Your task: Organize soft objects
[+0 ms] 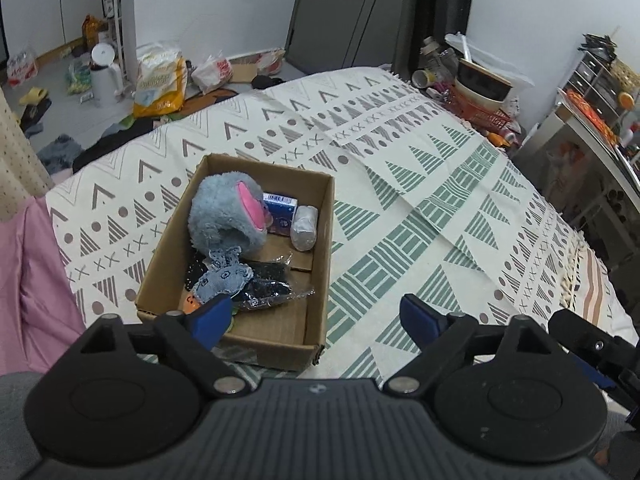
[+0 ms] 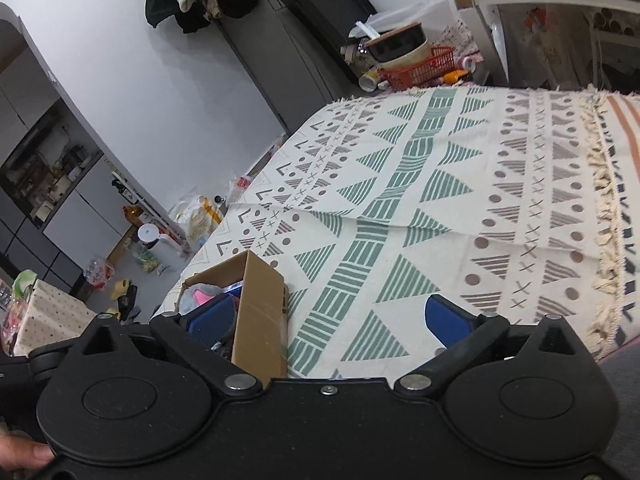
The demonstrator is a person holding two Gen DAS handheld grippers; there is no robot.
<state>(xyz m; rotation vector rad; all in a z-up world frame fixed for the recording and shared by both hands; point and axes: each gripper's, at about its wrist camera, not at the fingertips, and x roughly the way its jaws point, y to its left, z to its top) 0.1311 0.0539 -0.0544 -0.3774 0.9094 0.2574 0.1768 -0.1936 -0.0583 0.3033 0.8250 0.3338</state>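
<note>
1. We saw the cardboard box on the bed cover, with the grey plush toy and denim piece inside.
2. Both the left hand-held gripper and the right hand-held gripper were spread wide and empty.
3. We judged the plush light and squashy, best pinched at its thick body.

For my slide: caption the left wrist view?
Open left gripper above cardboard box holding grey plush.
</note>
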